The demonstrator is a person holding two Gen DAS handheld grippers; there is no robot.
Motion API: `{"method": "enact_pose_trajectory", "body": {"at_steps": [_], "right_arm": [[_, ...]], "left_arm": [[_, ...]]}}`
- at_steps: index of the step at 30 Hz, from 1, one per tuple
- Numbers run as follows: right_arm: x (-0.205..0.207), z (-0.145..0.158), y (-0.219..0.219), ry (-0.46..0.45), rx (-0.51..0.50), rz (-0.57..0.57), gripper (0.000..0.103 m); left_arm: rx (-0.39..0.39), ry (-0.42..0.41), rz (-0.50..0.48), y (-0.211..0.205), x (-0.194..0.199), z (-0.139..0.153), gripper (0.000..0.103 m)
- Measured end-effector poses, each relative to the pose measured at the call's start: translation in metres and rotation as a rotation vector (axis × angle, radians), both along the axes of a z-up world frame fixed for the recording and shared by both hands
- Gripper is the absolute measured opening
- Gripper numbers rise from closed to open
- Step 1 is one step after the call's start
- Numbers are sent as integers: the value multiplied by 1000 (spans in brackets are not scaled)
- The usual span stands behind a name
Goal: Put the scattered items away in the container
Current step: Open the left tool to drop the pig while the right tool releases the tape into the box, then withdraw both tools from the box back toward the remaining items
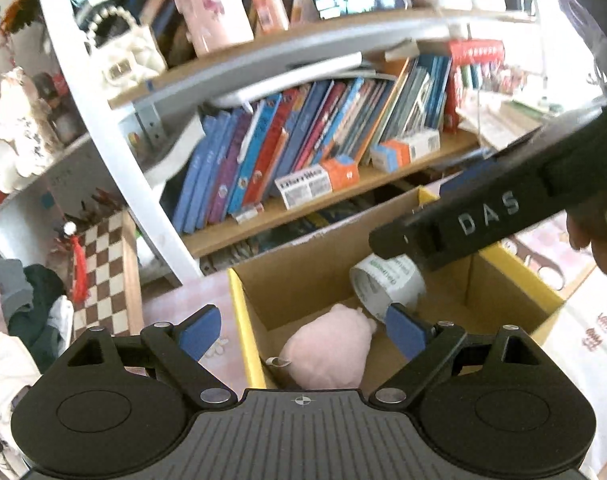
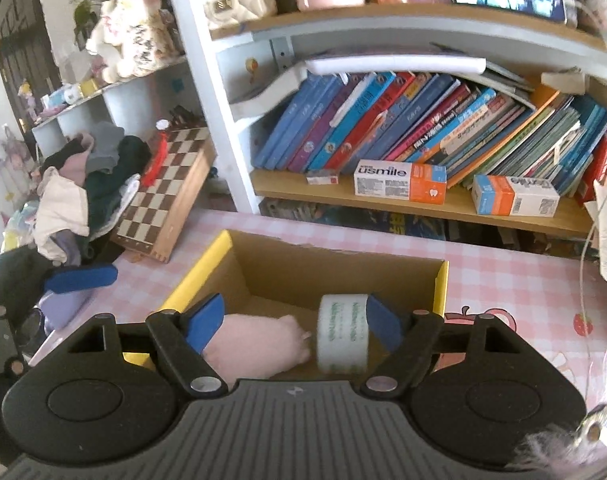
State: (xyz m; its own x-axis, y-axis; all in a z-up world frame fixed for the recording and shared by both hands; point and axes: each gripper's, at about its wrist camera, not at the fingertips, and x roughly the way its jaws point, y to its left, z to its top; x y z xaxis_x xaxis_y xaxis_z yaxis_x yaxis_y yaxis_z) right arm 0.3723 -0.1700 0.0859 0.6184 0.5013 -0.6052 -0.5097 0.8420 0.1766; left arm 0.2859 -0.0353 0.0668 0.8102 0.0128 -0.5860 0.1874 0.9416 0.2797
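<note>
A cardboard box with yellow flaps [image 1: 311, 276] [image 2: 335, 268] stands on the pink checked table. A pink plush toy [image 1: 331, 348] [image 2: 259, 344] lies inside it. A roll of clear tape [image 1: 387, 284] [image 2: 343, 332] is in the box's opening, next to my right gripper's right finger. My right gripper [image 2: 293, 324] is open over the box, its jaws wide apart; it also shows in the left wrist view [image 1: 407, 256]. My left gripper [image 1: 303, 330] is open and empty just above the box's near left edge.
A bookshelf [image 2: 403, 200] with leaning books and toothpaste cartons stands behind the table. A chessboard [image 2: 163, 200] leans at the left beside a heap of clothes [image 2: 83, 192]. A purple item [image 2: 63, 308] lies on the table's left. Scissors [image 1: 543, 264] lie right of the box.
</note>
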Motion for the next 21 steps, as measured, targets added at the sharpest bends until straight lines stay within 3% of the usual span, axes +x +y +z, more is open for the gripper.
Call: {"method": "enact_pose_trajectory", "body": {"at_steps": [11,21], "right_arm": [[-89,13,-3,-76,-30,-26,81],[-158,-11,-15,-49,-61,-79,81]], "left_arm": [[-64,-61,4,22,-84,12,92],[-97,-38,4,24,-139,-7,92]]}}
